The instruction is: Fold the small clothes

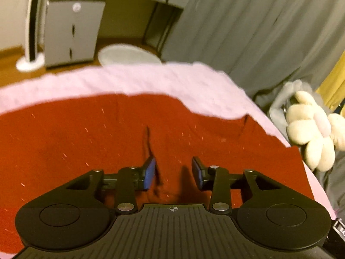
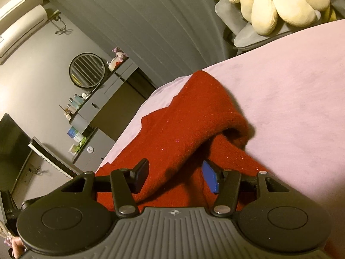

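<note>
A red knit garment [image 1: 107, 140] lies spread on a pink bed cover [image 1: 151, 79]. My left gripper [image 1: 173, 172] is open and hovers low over the garment's middle, near a small crease, holding nothing. In the right wrist view the same garment [image 2: 183, 116] has a folded-over edge with a raised flap. My right gripper [image 2: 175, 178] is open, its jaws either side of that raised fold, with cloth between them but not pinched. The pink cover [image 2: 291, 99] lies to the right of the garment.
A cream flower-shaped plush [image 1: 310, 127] sits on grey bedding at the right; it also shows in the right wrist view [image 2: 278, 2]. Grey curtains [image 1: 258, 21], a grey cabinet [image 1: 71, 32], a white fan stand [image 1: 30, 21] and a round mirror [image 2: 87, 70] lie beyond the bed.
</note>
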